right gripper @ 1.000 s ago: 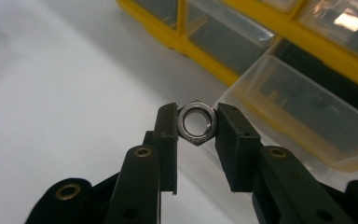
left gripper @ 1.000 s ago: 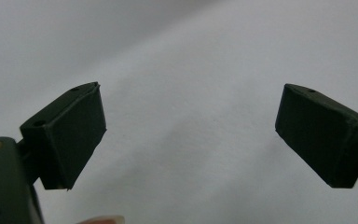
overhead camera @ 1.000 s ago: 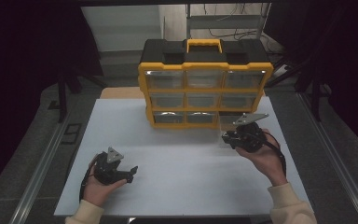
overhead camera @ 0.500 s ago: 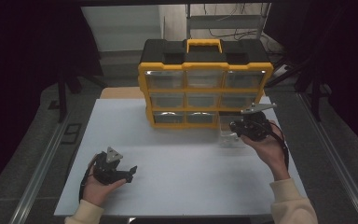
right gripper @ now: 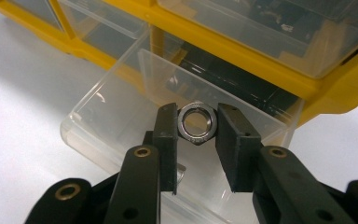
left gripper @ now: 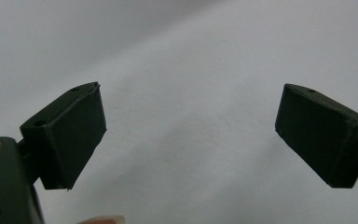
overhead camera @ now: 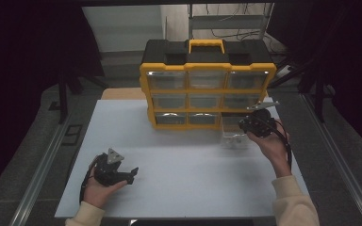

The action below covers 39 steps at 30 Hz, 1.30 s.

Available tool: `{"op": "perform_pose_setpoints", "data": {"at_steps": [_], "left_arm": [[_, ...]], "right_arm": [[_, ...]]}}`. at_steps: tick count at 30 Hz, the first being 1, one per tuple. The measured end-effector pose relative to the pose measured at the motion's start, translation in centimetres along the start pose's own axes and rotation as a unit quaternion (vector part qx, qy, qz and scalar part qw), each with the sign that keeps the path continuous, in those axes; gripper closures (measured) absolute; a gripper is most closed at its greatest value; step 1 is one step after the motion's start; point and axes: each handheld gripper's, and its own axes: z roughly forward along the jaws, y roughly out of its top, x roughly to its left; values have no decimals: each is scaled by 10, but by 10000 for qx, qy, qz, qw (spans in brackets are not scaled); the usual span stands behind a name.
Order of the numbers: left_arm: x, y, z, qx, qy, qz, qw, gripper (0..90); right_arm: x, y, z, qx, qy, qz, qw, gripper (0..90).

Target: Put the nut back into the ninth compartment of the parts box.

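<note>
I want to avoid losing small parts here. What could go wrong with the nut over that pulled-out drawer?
The right claw grips the metal nut only by its rim, so it might slip or twist out early.

The clear drawer is pulled far out of the yellow organizer; a knock from the claw could tip it or pull it free.

If released near the drawer's edge, the nut could bounce onto the white table and roll.

- The high view looks forward and down from the person's side onto the whole white table (overhead camera: 184,165) and the yellow organizer (overhead camera: 207,89).
- The left gripper view faces bare tabletop, close up.
- The right gripper view looks closely into the clear drawer (right gripper: 121,116), which the high view also shows.
</note>
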Motion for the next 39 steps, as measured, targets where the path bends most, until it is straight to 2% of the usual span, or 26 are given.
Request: {"op": "perform_pose_setpoints", "data": {"at_steps": [3, 9, 11, 14, 22, 25, 30, 39], "left_arm": [[0, 0, 0, 1, 0, -5, 10000, 89], [0, 0, -1, -17, -2, -14, 10000, 89], [0, 0, -1, -16, -3, -11, 10000, 89], [0, 0, -1, -24, -3, -6, 10000, 89], [0, 0, -1, -27, -7, -2, 10000, 89], [0, 1, -1, -37, -9, -5, 10000, 89], [-1, 1, -2, -31, -25, 15, 10000, 89], [0, 1, -2, -50, -17, -19, 10000, 89]], "right_arm": [[-1, 0, 1, 10, 25, 20, 10000, 668], [3, 0, -2, -199, 225, 93, 9995, 363], [5, 0, -4, -255, 275, 98, 9993, 298], [8, -2, -8, -361, 404, 138, 9984, 253], [14, -14, -23, -576, 637, 127, 9962, 231], [18, -19, -31, -654, 641, 69, 9958, 232], [25, -29, -43, -722, 639, 107, 9953, 244], [36, -52, -51, -686, 626, 72, 9957, 292]]}}
